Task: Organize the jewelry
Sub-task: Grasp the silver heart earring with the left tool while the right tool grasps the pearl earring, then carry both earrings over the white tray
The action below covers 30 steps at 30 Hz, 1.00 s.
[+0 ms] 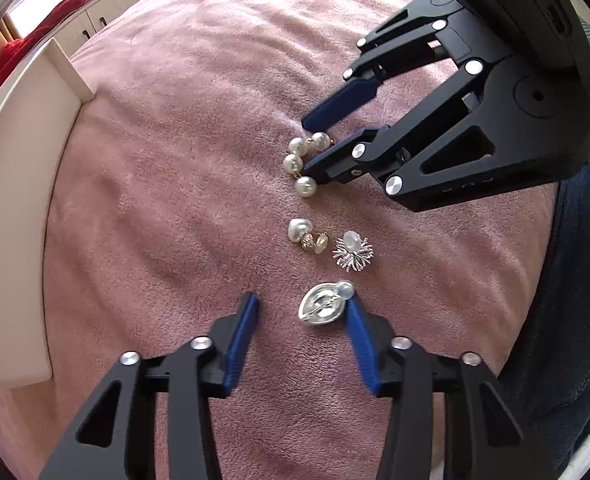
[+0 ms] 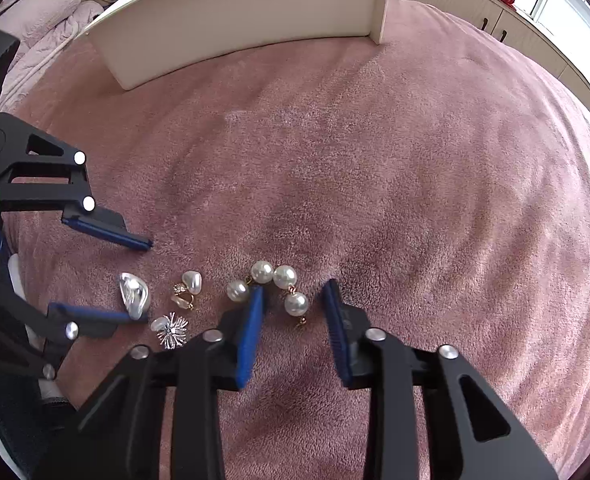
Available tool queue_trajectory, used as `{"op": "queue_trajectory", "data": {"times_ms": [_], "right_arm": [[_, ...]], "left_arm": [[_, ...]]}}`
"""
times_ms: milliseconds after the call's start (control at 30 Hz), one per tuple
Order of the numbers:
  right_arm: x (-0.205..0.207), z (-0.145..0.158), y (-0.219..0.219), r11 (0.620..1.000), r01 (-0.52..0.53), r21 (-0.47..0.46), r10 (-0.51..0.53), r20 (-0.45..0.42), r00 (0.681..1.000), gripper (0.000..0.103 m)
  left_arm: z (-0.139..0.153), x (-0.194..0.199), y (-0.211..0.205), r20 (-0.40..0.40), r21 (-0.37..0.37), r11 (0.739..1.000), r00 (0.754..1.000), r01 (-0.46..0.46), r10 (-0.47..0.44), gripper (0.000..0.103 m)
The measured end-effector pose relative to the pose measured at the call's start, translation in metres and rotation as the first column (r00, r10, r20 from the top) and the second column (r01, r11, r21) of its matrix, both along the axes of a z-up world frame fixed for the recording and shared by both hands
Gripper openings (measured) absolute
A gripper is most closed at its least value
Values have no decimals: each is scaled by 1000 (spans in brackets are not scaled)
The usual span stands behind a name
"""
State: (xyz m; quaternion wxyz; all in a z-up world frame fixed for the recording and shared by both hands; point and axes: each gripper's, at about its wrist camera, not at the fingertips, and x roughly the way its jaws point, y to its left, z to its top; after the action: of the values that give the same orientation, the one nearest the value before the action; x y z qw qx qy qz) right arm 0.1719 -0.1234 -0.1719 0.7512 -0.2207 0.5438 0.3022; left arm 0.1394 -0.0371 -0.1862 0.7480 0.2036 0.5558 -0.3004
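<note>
A pink blanket [image 2: 375,160] covers the surface, and four small pieces of jewelry lie on it in a loose row.

The left hand-held gripper [image 1: 301,304] points down at the blanket. Its blue fingers [image 1: 241,344] are spread apart. A shiny silver earring [image 1: 321,309] lies between them, touching the right finger. The other finger is well apart from it, so nothing is pinched.

The right hand-held gripper [image 2: 295,300] also points down. Its fingers are spread too. A curved pearl string [image 2: 273,286] lies at its tips. The last pearl sits between the fingers, and the left finger touches the string between two pearls. The right finger is apart from the pearls, so they are not squeezed.

Between the two pieces lie a heart pearl earring [image 1: 307,234] with gold bits and a spiky silver brooch [image 1: 353,254], just beside each other.

A white tray [image 2: 235,12] stands at the far edge of the blanket, well apart from the jewelry.
</note>
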Motion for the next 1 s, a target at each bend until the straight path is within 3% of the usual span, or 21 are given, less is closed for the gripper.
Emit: {"op": "queue_trajectory", "data": {"times_ms": [67, 167, 633, 1000], "right_arm": [[-3, 2, 1, 1000, -4, 0, 4, -2, 1000, 18], [-5, 7, -2, 1000, -11, 0, 11, -7, 1000, 12], [-3, 47, -15, 998, 15, 64, -15, 2, 1000, 12], [1, 92, -11, 994, 6, 108, -12, 60, 998, 12]], "left_arm": [[3, 4, 1, -2, -8, 1000, 1000, -2, 2, 28], [4, 5, 1, -1, -8, 1000, 1000, 4, -4, 25], [35, -7, 27, 29, -51, 999, 999, -17, 19, 25], [85, 0, 55, 115, -74, 991, 986, -110, 118, 25]]}}
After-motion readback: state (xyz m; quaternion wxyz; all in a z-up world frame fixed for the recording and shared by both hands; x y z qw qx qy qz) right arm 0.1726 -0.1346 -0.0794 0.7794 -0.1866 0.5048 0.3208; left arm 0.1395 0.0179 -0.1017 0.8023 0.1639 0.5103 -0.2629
